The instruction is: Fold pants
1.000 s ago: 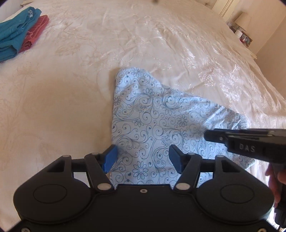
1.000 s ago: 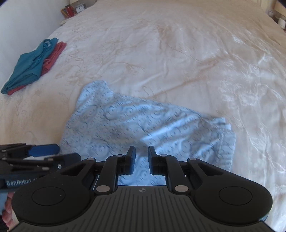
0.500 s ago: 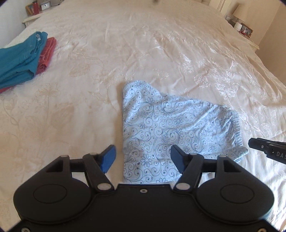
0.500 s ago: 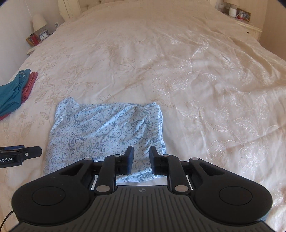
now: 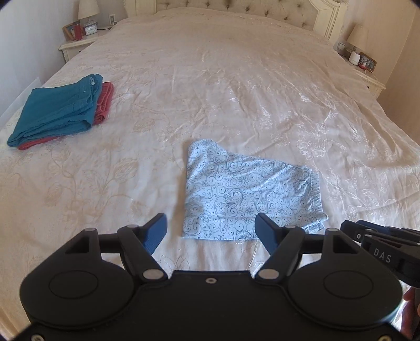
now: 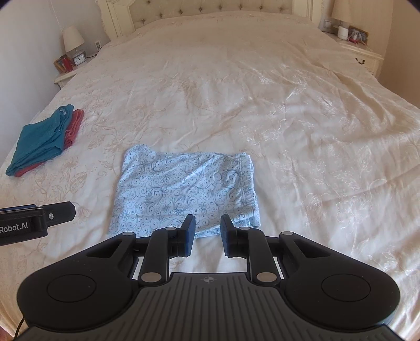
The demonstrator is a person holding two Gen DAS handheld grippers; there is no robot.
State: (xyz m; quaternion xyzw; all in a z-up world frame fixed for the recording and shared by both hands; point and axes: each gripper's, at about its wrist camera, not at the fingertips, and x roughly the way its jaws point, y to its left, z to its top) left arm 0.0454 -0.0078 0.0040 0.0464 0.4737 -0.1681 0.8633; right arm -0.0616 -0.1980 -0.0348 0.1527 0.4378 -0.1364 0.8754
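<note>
Light blue pants (image 5: 249,196) with a dark floral print lie folded flat on the cream bedspread (image 5: 223,91), and show again in the right wrist view (image 6: 183,188). My left gripper (image 5: 211,230) hovers above their near edge, its jaws wide and still opening, nothing between the blue pads. My right gripper (image 6: 207,230) hangs above the near right corner of the pants, jaws a small gap apart and empty. Each gripper shows at the edge of the other's view: the right gripper (image 5: 378,244), the left gripper (image 6: 50,215).
A folded teal garment (image 5: 57,110) lies on a red one (image 5: 105,102) at the bed's left side. Nightstands with lamps stand at both far corners, left (image 5: 78,44) and right (image 5: 367,68). A tufted headboard (image 5: 236,10) closes the far end.
Both grippers rose and drew back from the pants, which now lie flat and released. The left jaws spread wider; the right jaws parted a little. More of the room came into view.
</note>
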